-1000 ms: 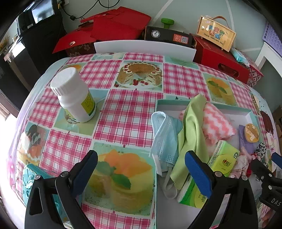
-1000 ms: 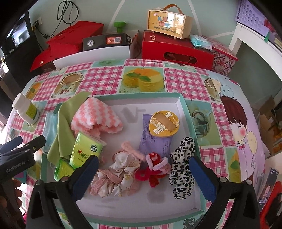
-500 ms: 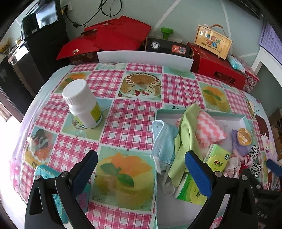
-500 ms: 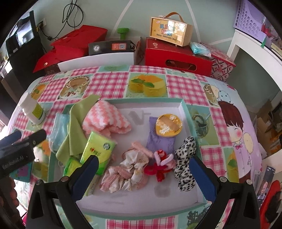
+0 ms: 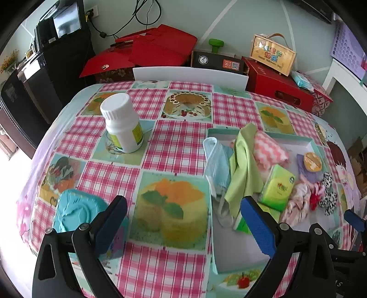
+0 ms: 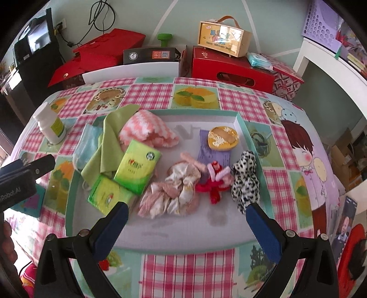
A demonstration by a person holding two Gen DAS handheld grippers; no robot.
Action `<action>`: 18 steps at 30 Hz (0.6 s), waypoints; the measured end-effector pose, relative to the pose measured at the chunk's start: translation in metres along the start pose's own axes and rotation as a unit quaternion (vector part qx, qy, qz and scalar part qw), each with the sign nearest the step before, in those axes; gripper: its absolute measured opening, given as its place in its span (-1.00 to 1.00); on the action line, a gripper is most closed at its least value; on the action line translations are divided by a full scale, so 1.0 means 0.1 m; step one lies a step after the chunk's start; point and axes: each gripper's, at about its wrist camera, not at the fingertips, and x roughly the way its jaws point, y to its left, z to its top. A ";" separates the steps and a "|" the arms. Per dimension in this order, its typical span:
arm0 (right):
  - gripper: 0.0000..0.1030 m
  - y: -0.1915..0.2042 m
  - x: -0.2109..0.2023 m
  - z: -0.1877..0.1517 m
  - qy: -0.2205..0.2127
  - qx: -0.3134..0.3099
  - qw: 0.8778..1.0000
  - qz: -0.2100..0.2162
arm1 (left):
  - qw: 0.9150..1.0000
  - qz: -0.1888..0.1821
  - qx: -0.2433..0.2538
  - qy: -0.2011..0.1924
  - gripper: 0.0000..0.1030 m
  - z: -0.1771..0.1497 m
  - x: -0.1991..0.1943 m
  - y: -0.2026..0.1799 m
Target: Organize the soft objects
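Scrunchies (image 6: 170,191), tissue packs (image 6: 137,167) and cloths sit piled inside the white tray (image 6: 206,231), seen whole only from the right wrist. Right gripper (image 6: 187,225) hangs over the tray's near edge, jaws wide, gripping nothing. Left view alone catches the teal lid (image 5: 75,212) left of the tray; left gripper (image 5: 183,223) is spread wide, empty, beside the tray.

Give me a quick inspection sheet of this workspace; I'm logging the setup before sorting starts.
Surface: table under a checked cake-print cloth.
Job's things: white tray holds pink cloth, green cloth, tissue packs, scrunchies; blue mask drapes over its edge.
Clutter: white bottle, teal lid.
Grippers: left gripper and right gripper open, empty.
Cables: black cable on wall.
Surroundings: red boxes.
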 end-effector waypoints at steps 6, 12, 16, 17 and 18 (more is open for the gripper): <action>1.00 0.00 -0.09 -0.17 0.005 0.004 1.000 0.000 | 1.000 0.011 0.004 -0.007 0.92 -0.19 -0.14 0.03; 1.00 0.06 -0.17 -0.32 0.004 -0.001 1.000 0.000 | 1.000 0.018 0.003 0.002 0.92 -0.39 -0.25 0.10; 1.00 0.11 -0.20 -0.41 0.004 -0.004 1.000 0.002 | 1.000 0.016 -0.006 0.001 0.92 -0.48 -0.34 0.17; 1.00 0.13 -0.21 -0.43 0.004 -0.007 1.000 0.002 | 1.000 0.017 -0.007 0.001 0.92 -0.50 -0.36 0.19; 1.00 0.14 -0.21 -0.44 0.005 -0.009 1.000 0.001 | 1.000 0.018 -0.006 0.001 0.92 -0.52 -0.37 0.20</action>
